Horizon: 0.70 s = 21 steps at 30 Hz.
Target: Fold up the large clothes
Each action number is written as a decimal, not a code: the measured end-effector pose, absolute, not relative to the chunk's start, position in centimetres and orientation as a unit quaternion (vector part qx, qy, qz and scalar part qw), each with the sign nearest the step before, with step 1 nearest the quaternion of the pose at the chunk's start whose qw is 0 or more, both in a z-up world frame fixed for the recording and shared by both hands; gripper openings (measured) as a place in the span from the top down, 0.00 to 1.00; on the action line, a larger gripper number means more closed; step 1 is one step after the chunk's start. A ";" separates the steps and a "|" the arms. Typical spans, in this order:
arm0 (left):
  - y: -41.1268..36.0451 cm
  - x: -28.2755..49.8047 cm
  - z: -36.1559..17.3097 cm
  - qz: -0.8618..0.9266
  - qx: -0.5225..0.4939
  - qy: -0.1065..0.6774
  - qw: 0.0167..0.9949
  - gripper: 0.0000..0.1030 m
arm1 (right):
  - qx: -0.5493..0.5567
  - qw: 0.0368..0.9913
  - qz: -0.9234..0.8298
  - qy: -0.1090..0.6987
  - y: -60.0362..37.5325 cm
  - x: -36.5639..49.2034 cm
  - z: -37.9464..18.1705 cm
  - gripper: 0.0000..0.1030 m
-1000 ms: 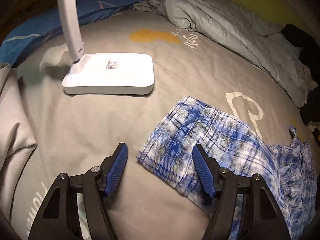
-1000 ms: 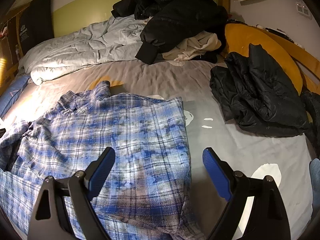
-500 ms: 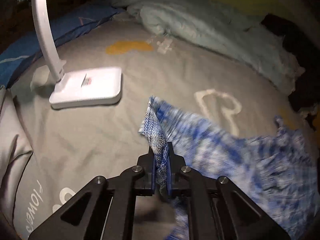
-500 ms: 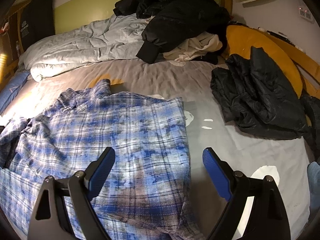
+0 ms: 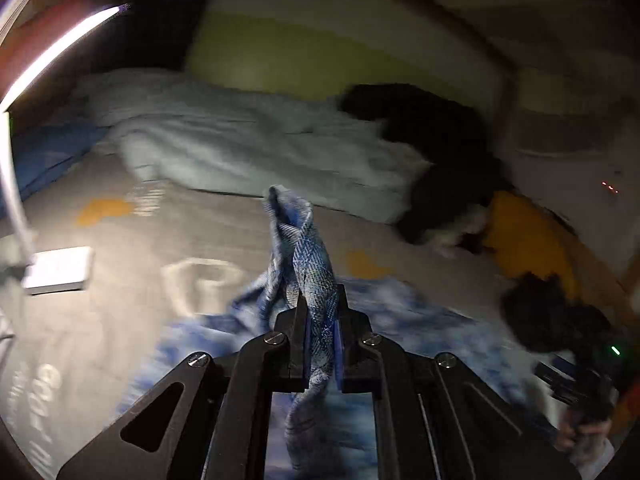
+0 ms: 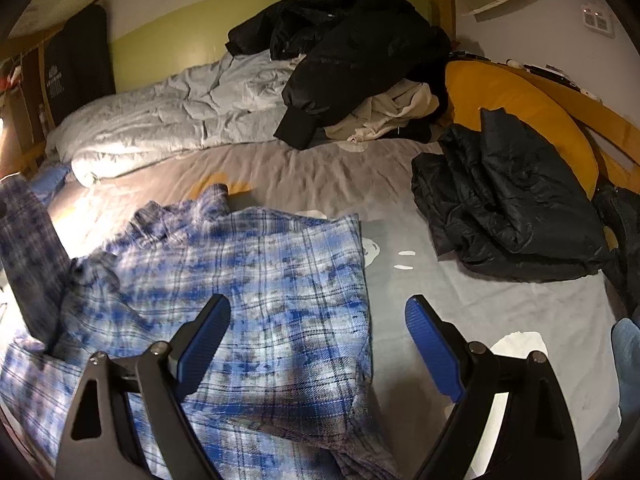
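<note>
A blue plaid shirt lies partly folded on the grey bed sheet. My left gripper is shut on the shirt's sleeve end and holds it lifted above the bed; the view is blurred. The lifted sleeve shows at the left edge of the right wrist view. My right gripper is open and empty, hovering over the shirt's right edge.
A white lamp base sits at the left. A pale duvet lies along the back. Black jackets are piled behind, another black jacket lies right, by an orange cushion.
My left gripper closed on the sleeve end, then lifted it up and swung right over the shirt. My right gripper stayed open and nearly still.
</note>
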<state>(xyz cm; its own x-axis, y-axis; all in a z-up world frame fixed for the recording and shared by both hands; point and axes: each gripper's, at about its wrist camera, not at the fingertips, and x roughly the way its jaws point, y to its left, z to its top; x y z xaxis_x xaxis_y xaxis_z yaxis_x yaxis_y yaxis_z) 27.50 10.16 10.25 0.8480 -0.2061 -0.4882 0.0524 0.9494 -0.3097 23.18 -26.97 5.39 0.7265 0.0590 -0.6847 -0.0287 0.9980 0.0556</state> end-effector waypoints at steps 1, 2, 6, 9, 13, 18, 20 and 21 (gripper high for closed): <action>8.6 27.3 10.3 -0.090 -0.142 0.263 0.950 0.93 | 0.024 0.929 0.025 0.369 -27.0 23.1 5.5 0.14; 7.3 27.2 10.1 -0.104 -0.143 0.262 0.949 0.93 | 0.030 0.928 0.030 0.371 -27.1 23.0 5.5 0.14; 2.5 26.9 8.8 -0.161 -0.139 0.299 0.930 0.93 | 0.043 0.923 0.041 0.379 -27.1 22.6 5.5 0.14; -0.5 26.7 7.3 -0.177 -0.108 0.319 0.925 0.93 | 0.040 0.926 0.043 0.373 -26.8 22.2 5.8 0.14; -3.2 26.4 4.6 -0.206 -0.095 0.361 0.905 0.85 | 0.048 0.924 0.057 0.375 -26.5 22.2 5.8 0.15; -2.8 22.6 5.4 -0.217 -0.063 0.344 0.911 0.35 | 0.078 0.908 0.088 0.402 -25.7 23.2 4.7 0.22; -1.9 21.5 6.8 -0.191 -0.044 0.311 0.930 0.30 | 0.084 0.901 0.110 0.411 -25.0 23.4 4.2 0.26; -1.3 21.2 7.3 -0.179 -0.042 0.300 0.936 0.26 | 0.083 0.898 0.123 0.414 -24.4 23.5 3.9 0.27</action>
